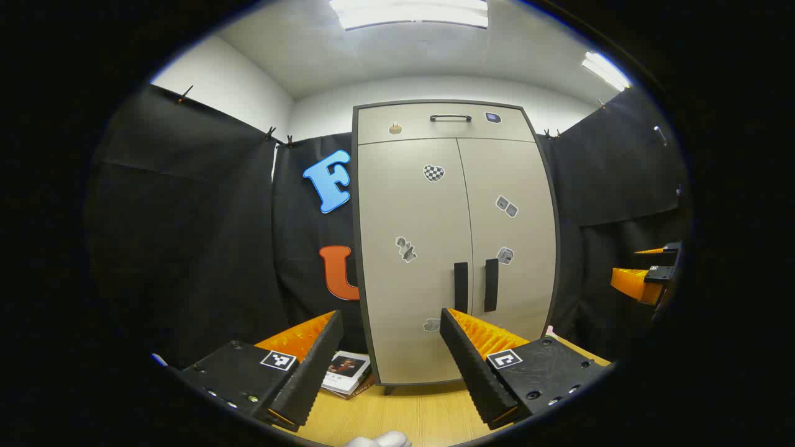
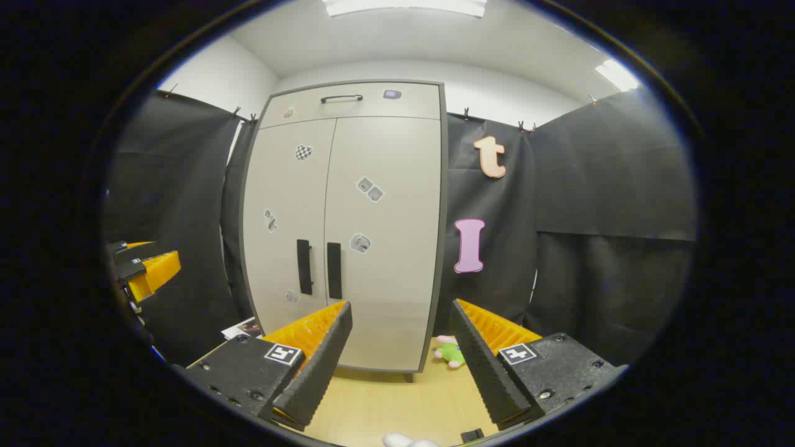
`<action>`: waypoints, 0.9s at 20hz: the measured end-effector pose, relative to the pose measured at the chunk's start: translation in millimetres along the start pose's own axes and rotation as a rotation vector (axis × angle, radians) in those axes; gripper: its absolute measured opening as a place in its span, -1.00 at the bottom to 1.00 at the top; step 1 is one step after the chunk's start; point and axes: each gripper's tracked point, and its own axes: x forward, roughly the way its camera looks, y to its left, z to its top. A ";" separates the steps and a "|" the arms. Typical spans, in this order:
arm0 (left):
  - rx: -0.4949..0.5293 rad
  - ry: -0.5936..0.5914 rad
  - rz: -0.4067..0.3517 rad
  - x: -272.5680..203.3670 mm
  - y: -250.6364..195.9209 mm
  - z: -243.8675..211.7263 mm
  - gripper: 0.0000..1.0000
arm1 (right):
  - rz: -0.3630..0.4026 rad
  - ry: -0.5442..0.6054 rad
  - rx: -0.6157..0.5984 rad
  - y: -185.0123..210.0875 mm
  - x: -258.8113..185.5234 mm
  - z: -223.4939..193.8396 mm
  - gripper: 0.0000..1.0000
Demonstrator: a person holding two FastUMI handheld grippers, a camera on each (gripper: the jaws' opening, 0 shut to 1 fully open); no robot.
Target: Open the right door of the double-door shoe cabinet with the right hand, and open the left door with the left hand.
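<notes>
Standing shut on the worktop (image 2: 385, 403), the shoe cabinet (image 2: 348, 223) was seen with right door (image 2: 385, 248) and left door (image 1: 413, 261) unopened; both handles (image 2: 334, 270) were untouched. Each hand-held gripper (image 2: 400, 357) (image 1: 391, 360) was held wide, well apart from them.

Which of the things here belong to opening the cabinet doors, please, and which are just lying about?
For the job:
right door
right handle
left door
left handle
left gripper
right gripper

Lying about:
book beside the cabinet
plush toy on the floor
top drawer
stickers
</notes>
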 end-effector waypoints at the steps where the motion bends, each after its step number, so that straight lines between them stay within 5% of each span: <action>1: -0.002 0.002 -0.009 0.5 -2.0 -0.8 0.91 | -0.003 0.000 0.003 -0.9 0.7 0.0 0.96; 18: 0.000 0.034 0.001 -0.5 28.4 -16.4 0.92 | -0.030 -0.013 0.011 34.2 41.9 2.8 0.96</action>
